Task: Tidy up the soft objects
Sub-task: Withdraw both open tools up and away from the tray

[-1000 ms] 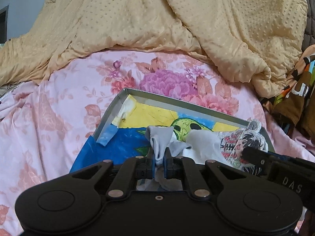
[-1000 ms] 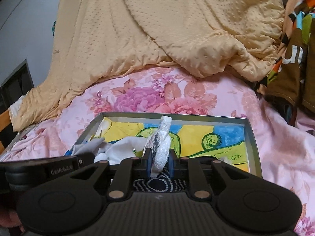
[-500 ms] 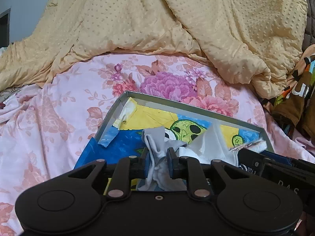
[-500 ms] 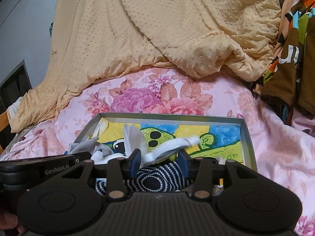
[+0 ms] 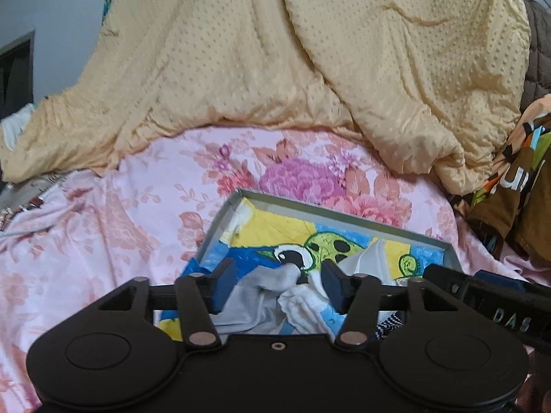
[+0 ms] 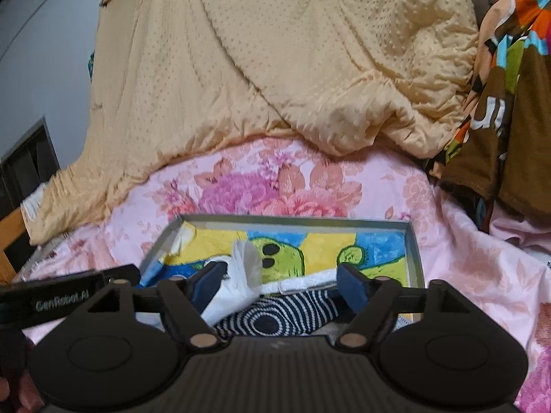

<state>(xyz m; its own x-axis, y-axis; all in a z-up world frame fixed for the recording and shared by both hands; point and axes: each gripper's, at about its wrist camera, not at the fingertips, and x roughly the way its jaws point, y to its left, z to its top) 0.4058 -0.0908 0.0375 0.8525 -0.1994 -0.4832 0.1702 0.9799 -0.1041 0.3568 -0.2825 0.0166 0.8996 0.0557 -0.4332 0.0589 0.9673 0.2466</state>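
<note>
A shallow grey tray (image 5: 310, 208) with a cartoon picture inside lies on the bed. In the left wrist view, a grey sock (image 5: 261, 289) and a white sock (image 5: 299, 306) lie loose in its near end. My left gripper (image 5: 279, 287) hovers over them with its jaws opening; the pads touch neither. In the right wrist view, the same tray (image 6: 292, 219) holds a white sock (image 6: 241, 268) and a navy striped sock (image 6: 275, 313). My right gripper (image 6: 279, 284) is over these, jaws opening wide, gripping nothing. Each gripper shows at the edge of the other's view.
A yellow dotted blanket (image 5: 275, 69) is heaped behind the tray on the pink floral sheet (image 5: 103, 223). A brown and orange patterned cloth (image 6: 499, 120) hangs at the right. A person's hand (image 6: 13, 389) shows at the lower left.
Both grippers were shut on socks, the left on the grey one, the right on the white one. Both have let go and lifted a little; the socks now lie in the tray.
</note>
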